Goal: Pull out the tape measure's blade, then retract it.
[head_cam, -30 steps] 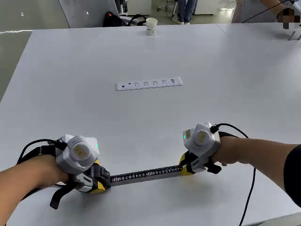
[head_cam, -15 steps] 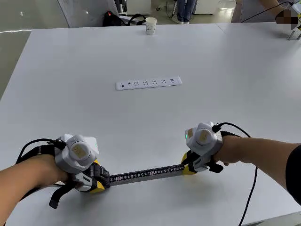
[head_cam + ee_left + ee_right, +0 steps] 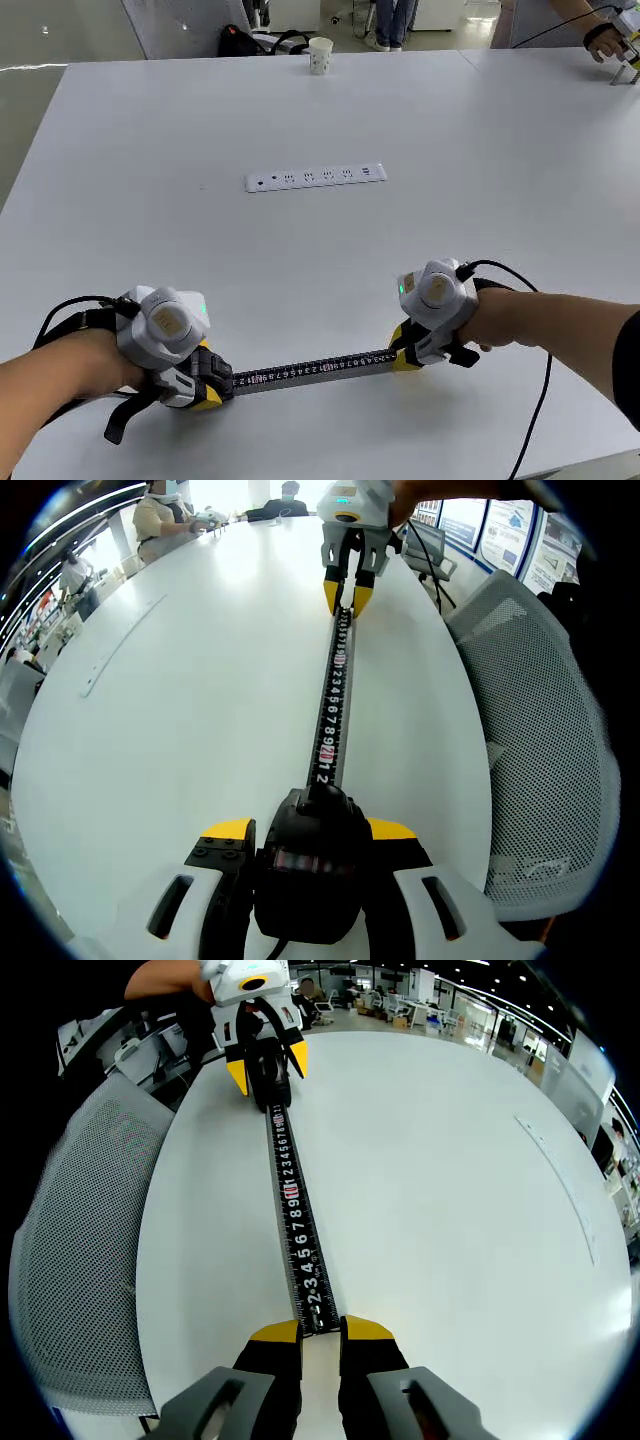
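Now: blade [image 3: 293, 1222] lies stretched flat over the table [image 3: 300, 270], low between the grippers. Case [image 3: 305, 890] is clamped in the left gripper [image 3: 308, 830]; the right gripper [image 3: 322, 1332] pinches the blade's tip (jaws closed on it). Judgement: pull in line, level, no twist; ease the tip back for retraction. Tip hidden between jaws; case underside too.

free white tabletop [image 3: 300, 270] ahead of left gripper [image 3: 212, 385], right gripper [image 3: 398, 358]; flat white power strip [image 3: 316, 177] well ahead; black numbered blade [image 3: 310, 371] spans between.
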Motion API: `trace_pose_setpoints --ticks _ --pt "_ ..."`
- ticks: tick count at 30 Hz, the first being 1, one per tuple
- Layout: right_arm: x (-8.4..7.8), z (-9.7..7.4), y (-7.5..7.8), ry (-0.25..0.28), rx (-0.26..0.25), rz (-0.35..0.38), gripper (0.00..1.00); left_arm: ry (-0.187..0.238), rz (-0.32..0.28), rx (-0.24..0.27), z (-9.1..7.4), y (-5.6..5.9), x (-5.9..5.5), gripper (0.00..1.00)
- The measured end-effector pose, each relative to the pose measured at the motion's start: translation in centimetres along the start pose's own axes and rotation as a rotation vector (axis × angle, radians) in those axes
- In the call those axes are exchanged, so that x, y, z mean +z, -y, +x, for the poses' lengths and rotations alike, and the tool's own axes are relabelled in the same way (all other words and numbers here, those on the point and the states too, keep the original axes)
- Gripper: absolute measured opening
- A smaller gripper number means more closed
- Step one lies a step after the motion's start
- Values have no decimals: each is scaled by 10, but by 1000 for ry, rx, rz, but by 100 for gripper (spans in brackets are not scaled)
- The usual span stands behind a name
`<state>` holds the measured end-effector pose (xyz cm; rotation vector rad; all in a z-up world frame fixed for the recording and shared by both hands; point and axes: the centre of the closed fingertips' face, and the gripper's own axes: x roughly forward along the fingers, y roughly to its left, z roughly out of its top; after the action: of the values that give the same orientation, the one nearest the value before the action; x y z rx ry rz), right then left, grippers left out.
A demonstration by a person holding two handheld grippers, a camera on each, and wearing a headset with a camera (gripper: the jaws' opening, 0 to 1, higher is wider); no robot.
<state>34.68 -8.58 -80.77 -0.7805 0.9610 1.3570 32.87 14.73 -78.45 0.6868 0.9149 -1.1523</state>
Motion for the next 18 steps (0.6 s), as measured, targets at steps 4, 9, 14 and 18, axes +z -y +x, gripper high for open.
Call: trace_pose_setpoints --ticks 4,9,14,18 --pt "-1 -1 0 -1 0 2 9 0 -1 -1 0 0 0 37" --pt "-2 -1 0 -3 -1 3 9 0 0 0 0 0 0 37" --pt "-4 -2 1 -5 -1 3 9 1 0 -1 0 0 0 37" --pt "-6 -3 1 -7 -2 4 9 0 1 0 0 0 -1 37"
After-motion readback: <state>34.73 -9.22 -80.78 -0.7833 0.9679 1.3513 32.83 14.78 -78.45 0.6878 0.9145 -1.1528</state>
